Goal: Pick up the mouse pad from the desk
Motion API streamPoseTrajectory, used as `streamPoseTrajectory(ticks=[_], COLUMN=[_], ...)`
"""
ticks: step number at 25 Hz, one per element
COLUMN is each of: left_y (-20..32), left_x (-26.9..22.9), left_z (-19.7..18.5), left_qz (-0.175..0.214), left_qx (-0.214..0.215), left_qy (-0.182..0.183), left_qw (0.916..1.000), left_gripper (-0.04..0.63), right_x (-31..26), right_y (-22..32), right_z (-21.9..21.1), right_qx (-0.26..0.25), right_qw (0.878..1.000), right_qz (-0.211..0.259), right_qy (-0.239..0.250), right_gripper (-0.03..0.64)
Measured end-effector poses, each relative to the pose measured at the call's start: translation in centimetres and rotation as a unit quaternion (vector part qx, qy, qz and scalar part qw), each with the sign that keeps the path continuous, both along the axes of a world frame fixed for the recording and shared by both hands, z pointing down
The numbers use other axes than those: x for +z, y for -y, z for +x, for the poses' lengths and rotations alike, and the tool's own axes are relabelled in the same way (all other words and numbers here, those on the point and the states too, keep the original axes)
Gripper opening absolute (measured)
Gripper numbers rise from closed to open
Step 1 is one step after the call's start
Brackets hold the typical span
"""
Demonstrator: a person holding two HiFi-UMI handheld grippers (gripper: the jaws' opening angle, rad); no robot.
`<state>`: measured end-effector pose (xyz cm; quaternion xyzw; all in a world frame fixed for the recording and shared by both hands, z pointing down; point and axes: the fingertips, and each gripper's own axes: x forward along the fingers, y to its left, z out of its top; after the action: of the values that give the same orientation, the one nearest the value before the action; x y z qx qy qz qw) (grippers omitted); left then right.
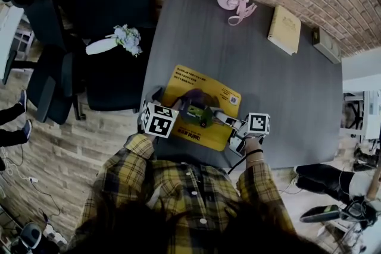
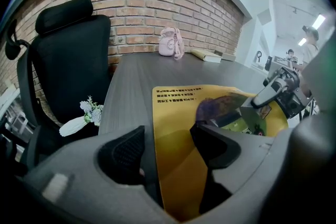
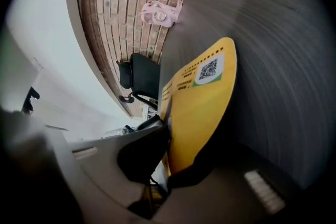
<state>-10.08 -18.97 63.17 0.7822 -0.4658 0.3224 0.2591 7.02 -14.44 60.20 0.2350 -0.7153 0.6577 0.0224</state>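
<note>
Yellow-and-black plaid shirt [image 1: 178,199] noted at 6 o'clock: long sleeves, white buttons [image 1: 191,175] down the front. Dark band [image 1: 255,153] worn at the right wrist. Left gripper [image 2: 168,149] and right gripper [image 3: 168,139] are grey-shelled, with black textured pads [image 2: 123,155]. Black-and-white left marker cube [image 1: 159,120] logged at 8 o'clock, right marker cube [image 1: 258,124] at 4 o'clock.

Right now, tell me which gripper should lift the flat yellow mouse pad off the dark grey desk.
Right. The right gripper is shut on the edge of the yellow mouse pad, so it probably need only rise from the dark grey desk. The left gripper has its jaws apart, gripping nothing.
</note>
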Motion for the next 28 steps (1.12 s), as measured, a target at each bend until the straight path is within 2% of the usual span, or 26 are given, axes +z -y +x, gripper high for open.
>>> streamPoseTrajectory(ticks=[7, 16, 23, 28], left_y=[0.3, 1.4, 1.5, 1.5], left_x=[-1.2, -5.4, -9.2, -12.1], left_z=[0.2, 0.3, 0.2, 0.4], left_qz=[0.006, 0.055, 0.098, 0.135], left_qx=[-0.008, -0.018, -0.026, -0.029], left_qy=[-0.009, -0.019, -0.027, -0.040], left_qw=[0.9999, 0.9981, 0.9945, 0.9896], left_gripper=[0.308, 0.307, 0.298, 0.298], right_x=[-3.0, -7.8, -10.9, -13.2], right_y=[0.2, 0.7, 0.7, 0.7], right_z=[-0.9, -1.8, -2.2, -1.9], right_qx=[-0.008, -0.022, -0.036, -0.040], right_qw=[0.999, 0.995, 0.986, 0.968], right_qz=[0.026, 0.092, 0.164, 0.236], right_qy=[0.030, 0.040, -0.015, -0.070], right_gripper=[0.015, 0.015, 0.016, 0.016])
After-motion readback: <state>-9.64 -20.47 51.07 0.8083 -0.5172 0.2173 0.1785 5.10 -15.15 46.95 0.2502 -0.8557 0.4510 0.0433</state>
